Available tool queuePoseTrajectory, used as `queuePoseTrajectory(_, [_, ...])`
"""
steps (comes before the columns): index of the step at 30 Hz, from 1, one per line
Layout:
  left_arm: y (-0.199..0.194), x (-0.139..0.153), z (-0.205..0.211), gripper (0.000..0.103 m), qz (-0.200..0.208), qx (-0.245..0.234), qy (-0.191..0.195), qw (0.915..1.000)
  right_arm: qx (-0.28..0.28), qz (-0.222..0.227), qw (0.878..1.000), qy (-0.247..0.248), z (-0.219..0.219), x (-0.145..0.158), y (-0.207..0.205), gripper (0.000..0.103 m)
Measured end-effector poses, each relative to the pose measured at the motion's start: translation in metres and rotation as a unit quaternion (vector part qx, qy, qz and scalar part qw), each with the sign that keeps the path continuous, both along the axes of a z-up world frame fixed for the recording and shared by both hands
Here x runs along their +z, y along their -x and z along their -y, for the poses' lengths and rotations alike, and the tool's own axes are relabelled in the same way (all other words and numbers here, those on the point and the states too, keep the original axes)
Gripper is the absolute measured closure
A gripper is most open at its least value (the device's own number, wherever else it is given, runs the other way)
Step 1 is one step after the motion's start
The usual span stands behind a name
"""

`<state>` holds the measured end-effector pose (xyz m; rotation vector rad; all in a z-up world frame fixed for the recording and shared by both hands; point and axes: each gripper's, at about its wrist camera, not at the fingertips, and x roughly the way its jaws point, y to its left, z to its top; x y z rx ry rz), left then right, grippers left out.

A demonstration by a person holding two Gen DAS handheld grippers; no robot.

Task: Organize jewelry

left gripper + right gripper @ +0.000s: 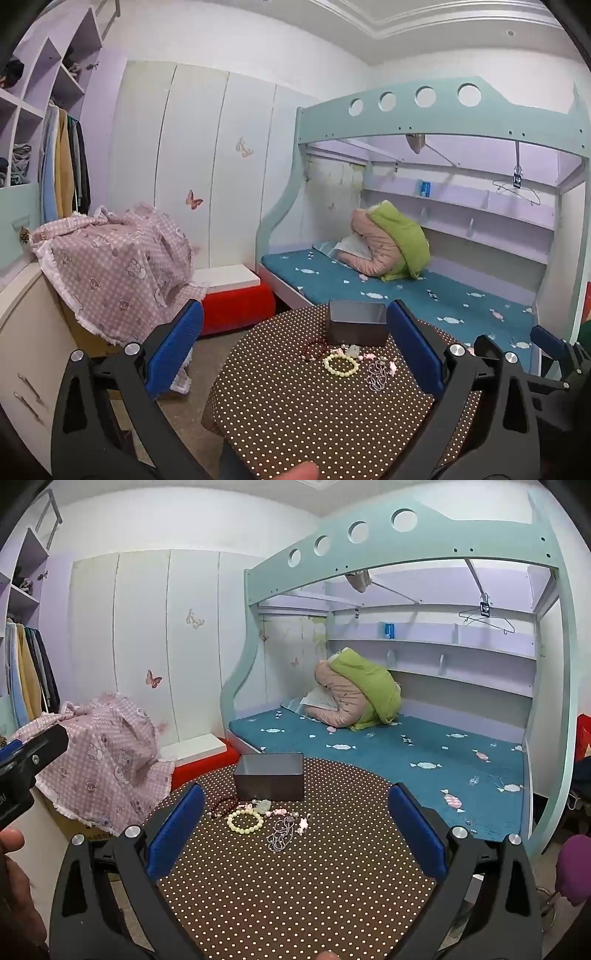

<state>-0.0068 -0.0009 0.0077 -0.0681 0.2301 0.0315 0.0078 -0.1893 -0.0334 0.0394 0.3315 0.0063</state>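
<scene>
Jewelry lies loose on the dotted tablecloth just in front of the grey box: from the left wrist, the left gripper hangs above with jaws wide apart and empty. From the right wrist, the right gripper is equally spread, empty; best to take the cream bead bracelet alone, clear of the tangled silver chain, pinching one side of its ring

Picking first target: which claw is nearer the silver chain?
Right, by a hedged margin. The silver chain lies centred ahead of the right claw; for the left claw it sits right of centre.
</scene>
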Motion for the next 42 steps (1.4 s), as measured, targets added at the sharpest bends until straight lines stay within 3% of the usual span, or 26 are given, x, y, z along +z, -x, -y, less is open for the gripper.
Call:
queuePoseTrajectory(12, [0.002,-0.002,-0.010,0.005,0.012,0.007,0.017,0.9997,-0.007,0.022,1.000,0.010,-0.001,0.014,0.001,0.007])
queuePoseTrajectory(22, [0.005,-0.003,-0.015,0.005,0.033,0.029,0.000,0.9991,-0.003,0.031,0.999,0.012,-0.005,0.022,0.001,0.007])
queuePoseTrajectory(33, [0.015,0.001,-0.022,0.005,0.085,0.050,-0.004,0.9951,-0.003,0.044,0.999,0.018,-0.010,0.029,-0.001,0.007])
queuePoseTrajectory(42, [0.010,0.009,-0.018,0.005,0.068,0.045,-0.010,0.9966,0.003,0.049,0.999,0.019,-0.013,0.033,-0.002,0.007])
